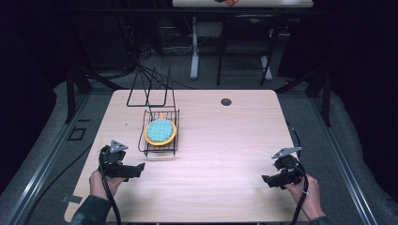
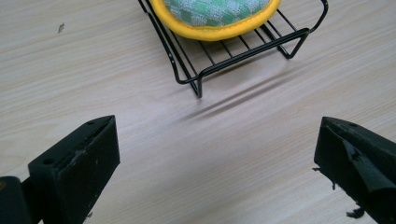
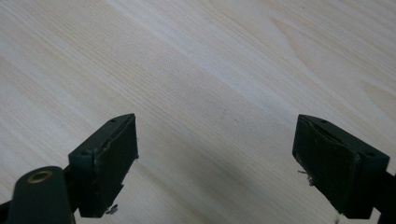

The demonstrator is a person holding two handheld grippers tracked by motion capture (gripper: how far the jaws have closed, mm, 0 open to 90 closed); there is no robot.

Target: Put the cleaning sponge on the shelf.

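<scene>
A round pad with a blue-green chequered top and a yellow rim lies on a low black wire rack left of the table's middle. The left gripper view shows the pad and the rack's near corner at the top. My left gripper hovers open at the front left, a short way in front of the rack, jaws wide apart with nothing between them. My right gripper is open at the front right over bare wood.
A taller black wire frame stands behind the rack near the table's back edge. A dark round hole sits at the back centre. Bare tabletop spans the middle and right. Beyond stand another table's legs.
</scene>
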